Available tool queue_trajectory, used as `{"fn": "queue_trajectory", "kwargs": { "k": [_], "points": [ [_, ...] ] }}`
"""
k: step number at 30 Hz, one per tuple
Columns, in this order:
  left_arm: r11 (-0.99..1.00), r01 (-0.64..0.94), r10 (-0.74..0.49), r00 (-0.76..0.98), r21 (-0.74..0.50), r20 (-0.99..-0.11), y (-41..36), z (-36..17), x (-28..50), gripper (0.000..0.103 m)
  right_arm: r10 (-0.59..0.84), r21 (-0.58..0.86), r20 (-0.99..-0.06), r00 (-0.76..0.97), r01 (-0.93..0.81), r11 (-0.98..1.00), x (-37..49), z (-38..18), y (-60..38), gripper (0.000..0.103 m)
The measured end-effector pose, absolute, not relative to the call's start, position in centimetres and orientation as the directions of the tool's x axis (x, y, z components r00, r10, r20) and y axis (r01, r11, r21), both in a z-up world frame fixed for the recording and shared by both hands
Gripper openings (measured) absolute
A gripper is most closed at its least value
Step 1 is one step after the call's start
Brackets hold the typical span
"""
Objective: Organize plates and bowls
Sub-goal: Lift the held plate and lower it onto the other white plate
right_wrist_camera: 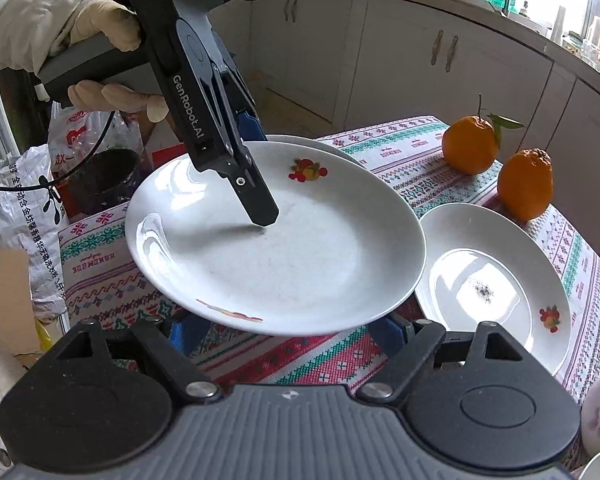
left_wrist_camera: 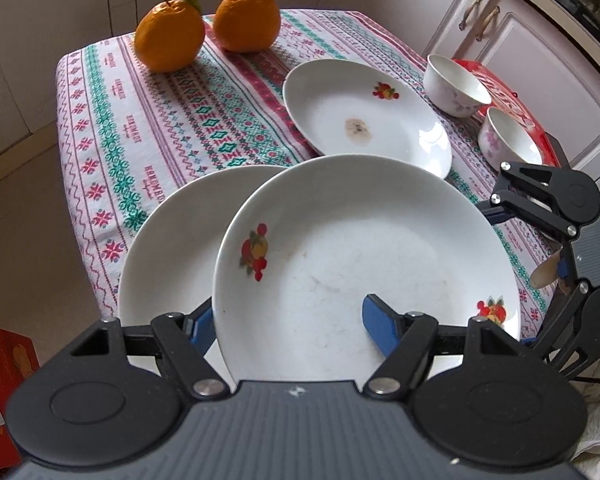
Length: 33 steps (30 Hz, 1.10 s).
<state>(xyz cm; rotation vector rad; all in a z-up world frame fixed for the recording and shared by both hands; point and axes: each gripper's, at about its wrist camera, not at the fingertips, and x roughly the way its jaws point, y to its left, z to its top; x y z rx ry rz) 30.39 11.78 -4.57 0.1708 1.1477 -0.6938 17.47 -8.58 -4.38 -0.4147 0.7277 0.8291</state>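
Note:
My left gripper (left_wrist_camera: pixel 290 320) is shut on the rim of a white plate (left_wrist_camera: pixel 360 260) with fruit decals and holds it tilted above the table. One blue pad lies inside the dish, the other under it. From the right wrist view, its upper finger (right_wrist_camera: pixel 260 204) presses on the held plate (right_wrist_camera: pixel 276 240). Beneath that lies a second white plate (left_wrist_camera: pixel 168 248). A third plate (left_wrist_camera: pixel 364 116), with a brown stain, lies farther back. My right gripper (right_wrist_camera: pixel 286 332) is open, with its blue pads spread under the held plate's near rim.
Two oranges (left_wrist_camera: pixel 168 36) (left_wrist_camera: pixel 246 16) sit at the far edge of the patterned tablecloth (left_wrist_camera: pixel 140 120). Two flowered bowls (left_wrist_camera: pixel 456 84) (left_wrist_camera: pixel 508 140) stand by a red box (left_wrist_camera: pixel 504 92). Cabinets (left_wrist_camera: pixel 540 60) stand behind the table, and bags (right_wrist_camera: pixel 20 200) crowd the floor.

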Motion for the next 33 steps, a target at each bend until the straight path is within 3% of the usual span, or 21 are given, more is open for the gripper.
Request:
{"fn": "queue_trajectory", "kwargs": {
  "k": [33],
  "points": [
    [0.794, 0.574, -0.387, 0.220, -0.202, -0.895, 11.9, -5.6, 32.1, 0.078, 0.511, -0.058, -0.716, 0.477, -0.769, 0.637, 17.5, -4.0, -7.7, 0.089]
  ]
}}
